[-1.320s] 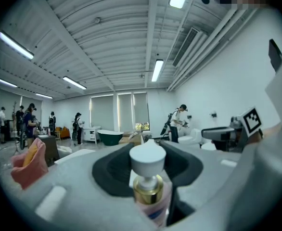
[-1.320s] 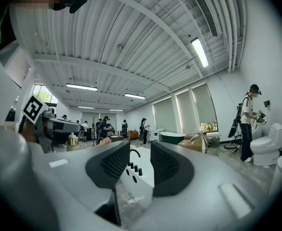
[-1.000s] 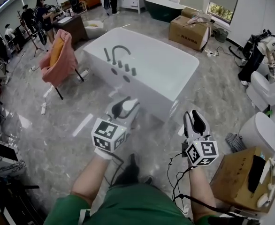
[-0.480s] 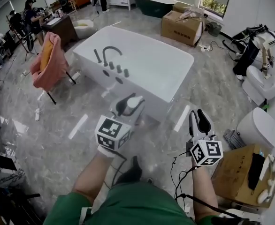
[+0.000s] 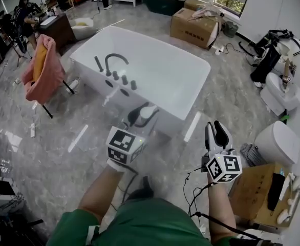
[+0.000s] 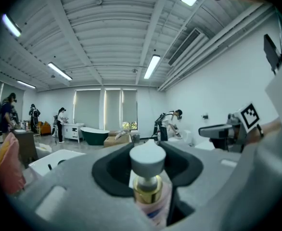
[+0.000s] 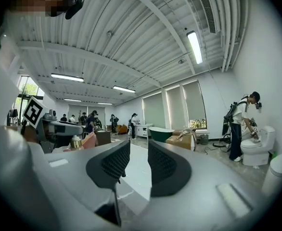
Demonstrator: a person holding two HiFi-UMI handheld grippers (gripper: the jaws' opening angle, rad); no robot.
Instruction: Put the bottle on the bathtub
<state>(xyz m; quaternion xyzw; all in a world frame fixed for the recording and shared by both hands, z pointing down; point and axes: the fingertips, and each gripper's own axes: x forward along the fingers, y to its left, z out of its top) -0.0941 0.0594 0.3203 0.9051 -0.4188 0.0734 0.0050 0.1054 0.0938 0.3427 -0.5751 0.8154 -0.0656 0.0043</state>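
The left gripper (image 5: 140,116) clamps the bottle (image 6: 149,170) below its pump cap, upright and just short of the bathtub's (image 5: 201,68) near rim, likely so it lands standing; the right gripper (image 5: 217,134), beside it, holds its jaws a narrow gap apart, empty. A faucet (image 5: 116,60) and knobs (image 5: 124,79) crowd the bathtub's near deck, so the bare rim beyond them looks freer

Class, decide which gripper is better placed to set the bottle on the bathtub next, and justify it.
Left. The left gripper clamps the bottle and points at the bathtub rim; the right gripper is open and empty.
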